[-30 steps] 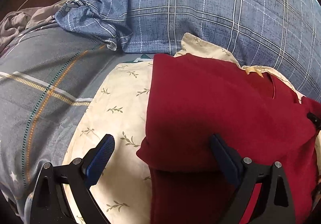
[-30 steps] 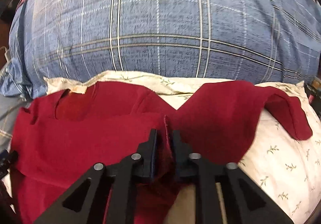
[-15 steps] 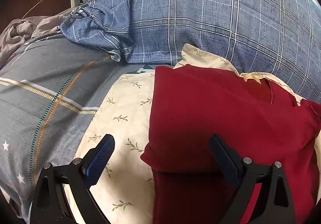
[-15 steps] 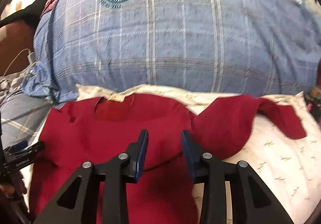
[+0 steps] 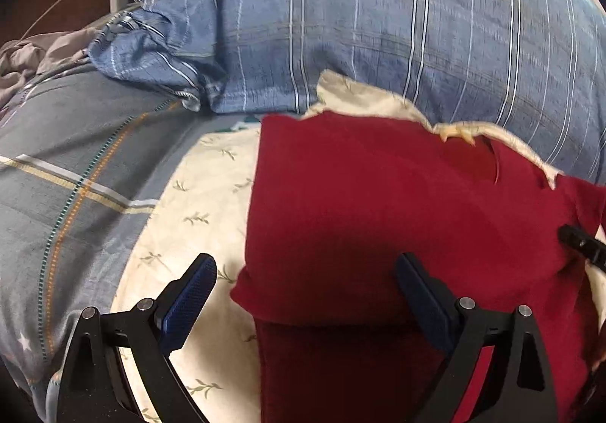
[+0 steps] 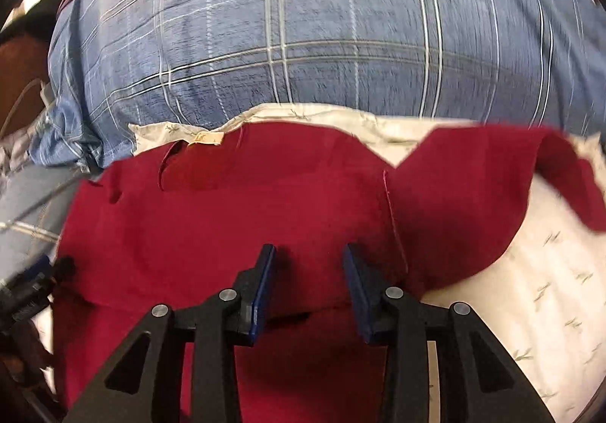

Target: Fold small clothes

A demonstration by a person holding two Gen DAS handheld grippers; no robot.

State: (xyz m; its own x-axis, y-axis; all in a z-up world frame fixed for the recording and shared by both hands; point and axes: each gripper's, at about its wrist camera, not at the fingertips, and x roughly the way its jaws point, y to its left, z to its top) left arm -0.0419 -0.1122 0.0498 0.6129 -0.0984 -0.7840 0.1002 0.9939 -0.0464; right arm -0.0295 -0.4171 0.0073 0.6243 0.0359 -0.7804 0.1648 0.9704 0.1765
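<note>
Red shirt (image 6: pixel 235 218) lay on the cream cloth (image 5: pixel 181 218) on the bed, near the pillow (image 6: pixel 303 44). Right tool (image 6: pixel 308 267) had just been opening, released, nothing clamped. Left tool (image 5: pixel 306 290) gaped wide, empty. Next fold likely needs the loose sleeve (image 6: pixel 473 195) pinched at its edge and carried inward flat.

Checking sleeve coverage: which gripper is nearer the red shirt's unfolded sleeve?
Right. The right gripper hovers over the shirt body right beside the sleeve; the left gripper sits at the shirt's opposite edge.
</note>
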